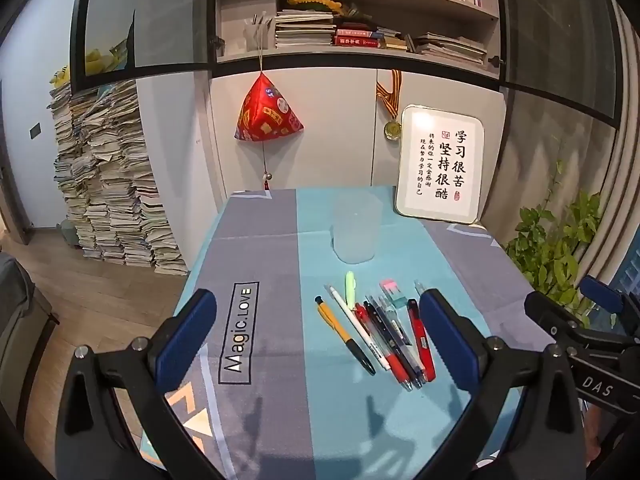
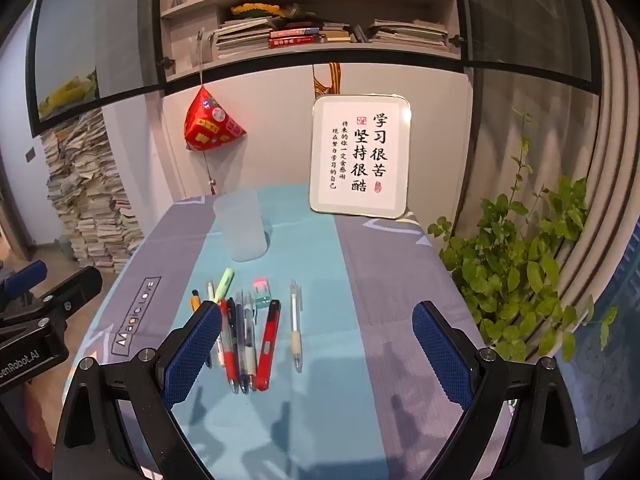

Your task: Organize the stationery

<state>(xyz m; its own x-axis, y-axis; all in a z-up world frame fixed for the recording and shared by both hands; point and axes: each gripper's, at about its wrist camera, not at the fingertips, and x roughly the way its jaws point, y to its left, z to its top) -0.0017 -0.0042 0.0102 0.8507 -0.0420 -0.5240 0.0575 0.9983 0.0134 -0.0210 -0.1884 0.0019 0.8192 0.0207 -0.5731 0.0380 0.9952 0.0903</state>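
Pens: a loose row of them [image 2: 244, 340] lies on the blue band of the tablecloth [image 2: 320, 420], barrels roughly parallel, several touching; I judge them light, stiff and smooth, apt to roll or skid if nudged sideways.
Outlier pen: one clear pen with a pale grip [image 2: 295, 326] lies apart on the right of the row, easiest for me to take first, across the barrel near its middle.
Eraser: a small pink and green block [image 2: 262, 292] sits just behind the row; soft and grippy, I'd guess.
Cup: a frosted, translucent cup [image 2: 242, 228] stands upright beyond the pens, apparently nothing in it; likely light and easy to tip.
Left gripper [image 1: 318, 340]: wide open, holding nothing, hovering above the cloth with the row between its fingers.
Right gripper [image 2: 316, 344]: wide open, holding nothing; the row is by its left finger, the outlier between the fingers.
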